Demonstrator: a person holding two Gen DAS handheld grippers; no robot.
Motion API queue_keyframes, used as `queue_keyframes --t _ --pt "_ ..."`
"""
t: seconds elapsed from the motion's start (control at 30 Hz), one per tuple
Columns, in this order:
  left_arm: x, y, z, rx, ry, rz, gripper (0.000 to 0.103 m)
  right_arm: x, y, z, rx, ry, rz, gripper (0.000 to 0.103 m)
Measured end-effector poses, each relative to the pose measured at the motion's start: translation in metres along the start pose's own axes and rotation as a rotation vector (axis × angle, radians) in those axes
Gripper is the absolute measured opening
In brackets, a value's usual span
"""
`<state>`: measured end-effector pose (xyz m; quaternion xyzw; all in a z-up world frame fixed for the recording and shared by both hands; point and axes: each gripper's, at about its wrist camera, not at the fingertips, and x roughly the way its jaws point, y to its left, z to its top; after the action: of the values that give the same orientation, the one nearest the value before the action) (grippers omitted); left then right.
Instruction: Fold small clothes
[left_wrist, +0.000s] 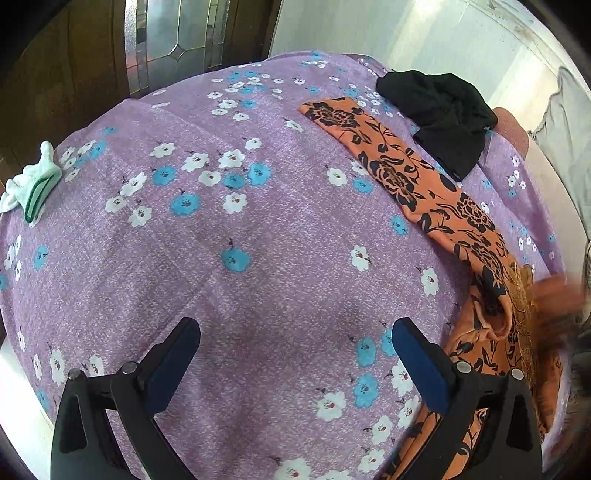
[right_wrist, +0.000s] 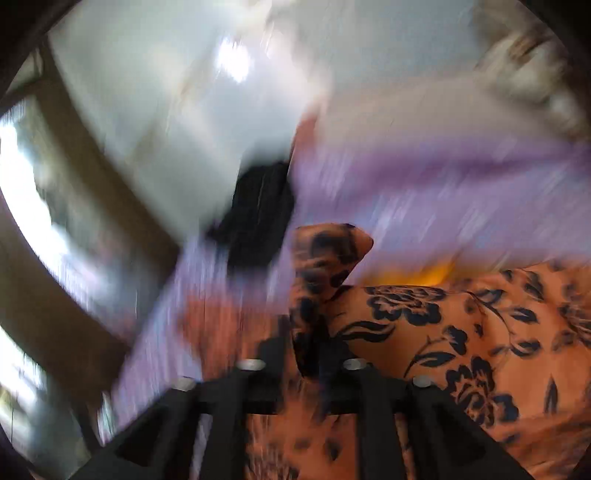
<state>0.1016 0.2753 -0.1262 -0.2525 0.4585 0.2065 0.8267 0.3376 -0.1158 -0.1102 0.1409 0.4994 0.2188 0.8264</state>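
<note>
A long orange garment with black flowers (left_wrist: 406, 173) lies stretched across the right of the purple flowered bedsheet (left_wrist: 258, 221); its near end is bunched up by my left gripper's right finger. My left gripper (left_wrist: 295, 328) is open over bare sheet, with nothing between its blue pads. The right wrist view is badly blurred. There my right gripper (right_wrist: 306, 350) has its fingers close together, pinching a fold of the orange garment (right_wrist: 325, 266) that sticks up between them. The rest of the garment spreads out to the right.
A crumpled black garment (left_wrist: 443, 114) lies at the far right of the bed, also seen as the black garment (right_wrist: 258, 214). A folded mint-green cloth (left_wrist: 33, 184) sits at the left edge. A wooden door with glass panes (left_wrist: 177, 37) and a white wall stand beyond.
</note>
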Motion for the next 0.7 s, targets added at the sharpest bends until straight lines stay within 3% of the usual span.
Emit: queue_keyframes --t 0.03,0.07,0.23,0.3,0.37,0.43,0.5,0.53,0.57,0.63,0.7 --pt "0.0 0.002 0.0 -0.007 0.002 -0.003 0.103 0.02 -0.005 -0.014 0.015 0.07 -0.015 0.07" --pt "-0.001 0.004 0.001 -0.016 0.002 -0.009 0.103 0.024 -0.009 -0.02 0.011 0.066 -0.034 0.068" --pt "-0.006 0.006 0.002 -0.04 -0.011 -0.028 0.103 -0.028 -0.009 -0.018 -0.008 -0.067 -0.026 0.074" --pt "-0.008 0.0 0.0 -0.028 -0.02 -0.037 0.103 -0.046 -0.005 0.0 0.025 -0.12 -0.002 0.081" --pt "-0.009 -0.007 -0.001 0.002 -0.023 -0.034 0.103 -0.047 -0.01 0.009 0.087 -0.14 0.051 0.082" --pt "-0.01 -0.009 -0.002 0.014 -0.027 -0.041 0.103 -0.031 -0.007 0.01 0.136 -0.12 0.132 0.082" --pt "-0.01 -0.01 -0.001 0.022 -0.028 -0.052 0.103 -0.005 -0.005 0.005 0.168 -0.031 0.193 0.088" --pt "-0.009 -0.01 0.0 0.023 -0.024 -0.062 0.103 0.027 -0.01 -0.001 0.181 0.091 0.165 0.088" --pt "-0.009 -0.01 0.001 0.025 -0.014 -0.078 0.103 0.037 -0.013 -0.007 0.18 0.108 0.134 0.085" --pt "-0.01 -0.006 0.005 0.019 0.006 -0.134 0.103 0.018 -0.005 -0.007 0.134 0.034 0.135 0.084" --pt "-0.018 0.001 0.016 -0.021 -0.004 -0.224 0.103 -0.022 0.011 -0.012 -0.005 -0.079 0.096 0.084"
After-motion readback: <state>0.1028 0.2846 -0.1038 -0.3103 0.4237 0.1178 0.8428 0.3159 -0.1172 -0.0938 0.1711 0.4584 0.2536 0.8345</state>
